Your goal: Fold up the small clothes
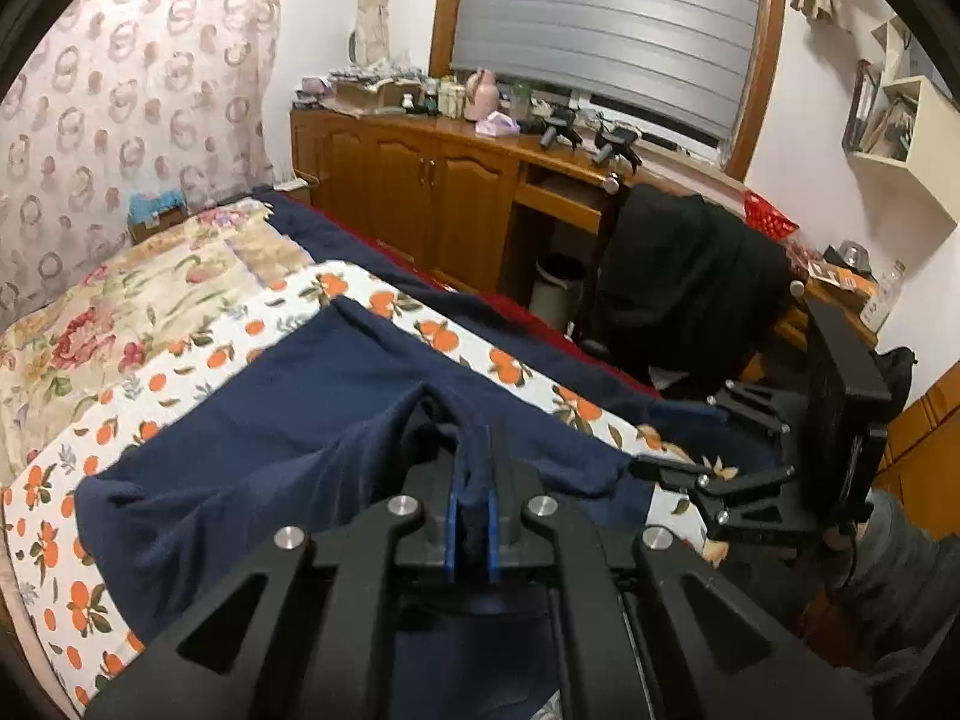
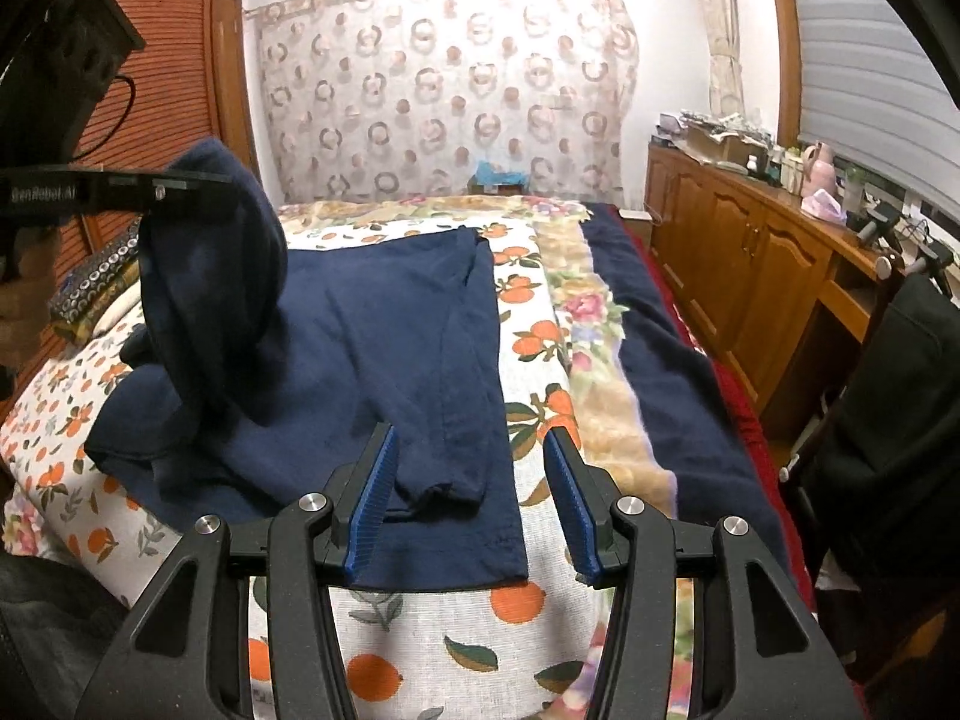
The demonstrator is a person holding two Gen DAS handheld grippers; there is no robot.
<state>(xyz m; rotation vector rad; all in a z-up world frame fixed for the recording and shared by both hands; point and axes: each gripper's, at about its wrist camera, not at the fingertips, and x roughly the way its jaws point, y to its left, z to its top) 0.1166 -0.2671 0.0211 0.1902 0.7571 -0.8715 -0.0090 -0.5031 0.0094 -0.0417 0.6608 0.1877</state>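
My left gripper (image 1: 473,519) is clamped tight on a bunched fold of the navy garment (image 2: 384,348), lifting that part up off the bed (image 2: 534,606) near its left edge. The rest of the garment lies flat on the orange-print sheet (image 2: 528,324), one long piece running toward the near edge. My right gripper (image 2: 474,504) has its fingers (image 2: 369,510) about half apart, straddling the garment's near end, pads not pressing it.
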